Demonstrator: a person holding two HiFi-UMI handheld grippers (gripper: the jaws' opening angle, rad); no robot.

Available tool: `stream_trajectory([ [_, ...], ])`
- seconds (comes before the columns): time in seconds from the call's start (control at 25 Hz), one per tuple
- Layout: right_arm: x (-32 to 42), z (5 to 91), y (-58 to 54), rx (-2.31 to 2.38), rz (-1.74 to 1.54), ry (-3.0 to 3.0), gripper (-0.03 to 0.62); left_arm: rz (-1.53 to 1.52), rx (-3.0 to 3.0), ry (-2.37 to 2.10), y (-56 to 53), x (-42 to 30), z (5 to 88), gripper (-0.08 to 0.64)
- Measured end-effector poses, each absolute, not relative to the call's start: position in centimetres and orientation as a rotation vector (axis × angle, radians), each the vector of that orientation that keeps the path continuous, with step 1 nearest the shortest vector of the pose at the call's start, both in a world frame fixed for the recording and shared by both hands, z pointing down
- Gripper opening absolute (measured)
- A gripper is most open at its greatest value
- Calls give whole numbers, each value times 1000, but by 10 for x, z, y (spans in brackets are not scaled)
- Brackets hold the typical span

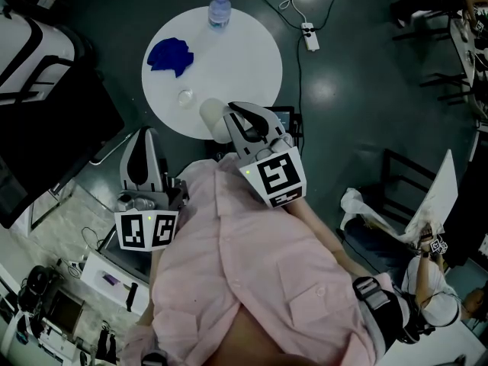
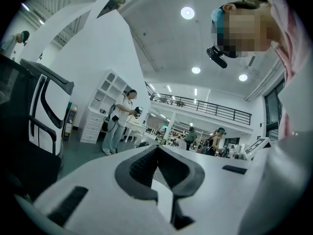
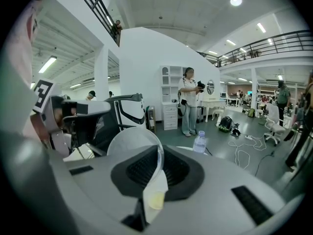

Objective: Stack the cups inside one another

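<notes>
Translucent white plastic cup point(image 3: 133, 142), thin-walled and smooth, its rim clamped between the closed ribbed jaws of the right gripper point(image 3: 158, 155), above the near edge of the round white table point(image 1: 238, 61). The left gripper point(image 2: 157, 152) is clenched on nothing and held level beside the person's pink shirt point(image 1: 244, 258). A small clear round item point(image 1: 185, 96), apparently a second cup, stands on the tabletop just beyond the held cup. Judged stage: no nesting is done and the held cup remains to be lowered into its partner. Also on the table: a crumpled blue cloth point(image 1: 169, 54) and a clear plastic water bottle point(image 1: 219, 8).
</notes>
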State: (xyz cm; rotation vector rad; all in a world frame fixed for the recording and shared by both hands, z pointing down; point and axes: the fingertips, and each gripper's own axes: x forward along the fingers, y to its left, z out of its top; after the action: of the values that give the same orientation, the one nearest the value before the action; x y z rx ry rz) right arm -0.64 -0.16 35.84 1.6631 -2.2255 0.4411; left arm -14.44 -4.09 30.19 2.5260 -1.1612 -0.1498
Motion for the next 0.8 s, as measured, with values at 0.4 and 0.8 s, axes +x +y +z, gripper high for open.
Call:
stream_trajectory([
  [0.4,-12,361,-2,1605,427,-2233,41,-136,2514,-1162,-42,-143,303,9],
  [0.8,-8,369,0,1597,477,-2219,41,-109,2524,-1124,-45,-134,306,9],
])
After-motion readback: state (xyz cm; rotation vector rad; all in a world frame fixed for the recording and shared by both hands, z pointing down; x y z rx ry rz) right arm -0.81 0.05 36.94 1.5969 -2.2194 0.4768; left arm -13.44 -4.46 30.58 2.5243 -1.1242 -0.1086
